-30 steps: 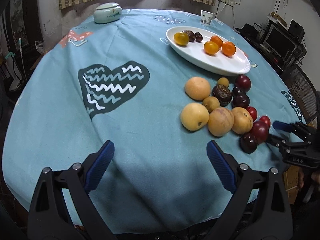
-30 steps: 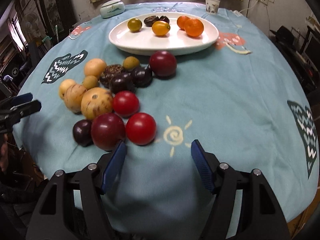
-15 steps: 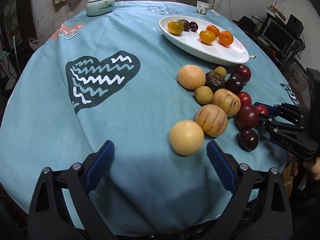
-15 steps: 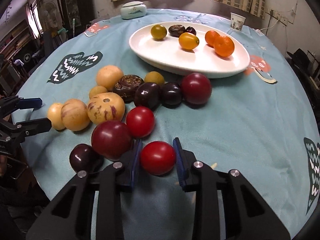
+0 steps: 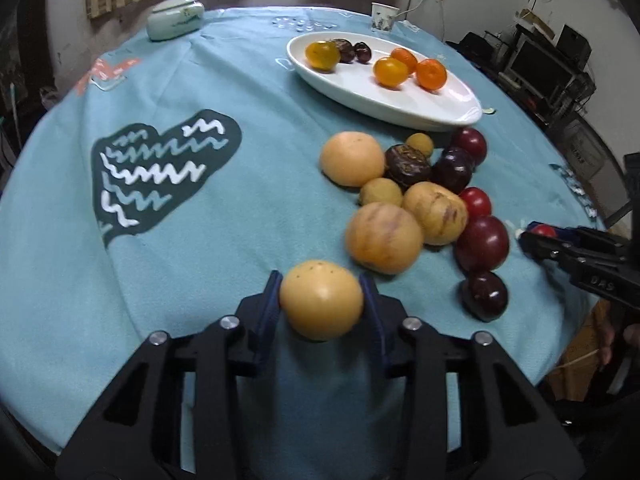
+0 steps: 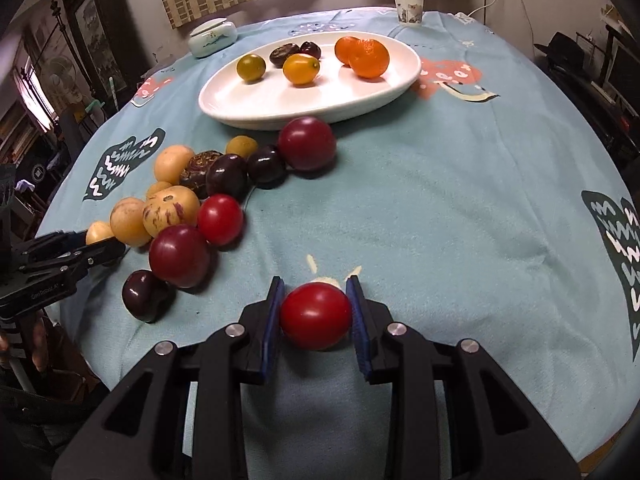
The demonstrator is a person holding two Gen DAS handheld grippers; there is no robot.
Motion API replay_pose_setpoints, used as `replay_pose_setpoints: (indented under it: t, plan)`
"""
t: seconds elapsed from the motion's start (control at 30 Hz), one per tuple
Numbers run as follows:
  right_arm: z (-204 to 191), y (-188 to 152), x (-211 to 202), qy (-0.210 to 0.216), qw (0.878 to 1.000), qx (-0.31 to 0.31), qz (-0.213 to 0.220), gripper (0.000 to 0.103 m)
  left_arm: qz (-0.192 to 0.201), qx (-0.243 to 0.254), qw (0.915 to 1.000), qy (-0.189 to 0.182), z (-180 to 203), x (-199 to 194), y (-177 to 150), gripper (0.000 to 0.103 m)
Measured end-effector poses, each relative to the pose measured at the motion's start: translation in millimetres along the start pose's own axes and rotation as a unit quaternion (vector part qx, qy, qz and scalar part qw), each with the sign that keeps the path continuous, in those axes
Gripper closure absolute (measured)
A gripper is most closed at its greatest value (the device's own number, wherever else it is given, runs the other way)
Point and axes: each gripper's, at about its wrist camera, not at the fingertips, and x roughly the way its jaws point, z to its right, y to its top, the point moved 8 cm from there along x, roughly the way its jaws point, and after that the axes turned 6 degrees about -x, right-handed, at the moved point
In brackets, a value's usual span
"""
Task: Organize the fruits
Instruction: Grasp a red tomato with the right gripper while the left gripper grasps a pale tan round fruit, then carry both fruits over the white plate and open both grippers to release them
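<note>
The left claw (image 5: 322, 300) is clamped on a pale yellow round fruit (image 5: 321, 299) at the near edge of the worktop (image 5: 240, 208), its blue pads pressed to both sides. The right claw (image 6: 316, 316) is closed on a red tomato (image 6: 315, 315), over a sun print on the blue cloth. Beyond them, the loose fruit cluster (image 6: 192, 200) of yellow, red and dark purple pieces lies on the cloth. Farther back, the white oval plate (image 6: 280, 100) holds oranges (image 6: 366, 57), yellow fruits and two dark ones.
</note>
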Motion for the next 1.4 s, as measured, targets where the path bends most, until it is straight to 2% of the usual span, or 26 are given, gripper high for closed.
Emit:
replay_pose_setpoints:
  t: [0.13,0.4,0.6,0.77,0.93,1.03,1.23,1.4]
  plan:
    - [-3.8,0.5,-3.4,0.011,1.0,0.004,0.005,0.071,0.001,-0.004,1.0,-0.001,0.5,-7.0,1.0,0.064]
    - [-6.8,5.4,-14.9,0.013,1.0,0.004,0.023,0.071,0.033,-0.002,0.9994,-0.009,3.3,-37.3,9.4,0.064]
    - [-11.4,8.7,-21.4,0.013,0.999,-0.003,0.03,0.071,0.039,0.007,0.999,-0.021,9.5,-44.0,17.3,0.064]
    - [-13.7,16.3,-21.6,0.015,0.999,-0.01,0.031,0.071,0.043,0.018,0.9986,-0.025,20.2,-38.7,37.3,0.064]
    - [-14.5,37.5,-17.0,0.02,0.999,-0.016,0.034,0.071,0.049,0.025,0.9981,-0.027,33.6,-24.9,77.8,0.064]
    - [-14.1,61.8,-17.1,0.014,0.998,-0.029,0.047,0.071,0.055,0.022,0.9981,-0.016,39.2,-12.4,112.2,0.064]
    - [-12.9,128.6,-8.7,0.001,0.996,-0.055,0.066,0.071,0.065,0.027,0.9975,0.005,54.4,14.5,181.4,0.064]
    - [-8.3,183.0,11.7,-0.018,0.995,-0.07,0.072,0.071,0.049,0.022,0.9985,0.012,61.8,44.0,221.7,0.063]
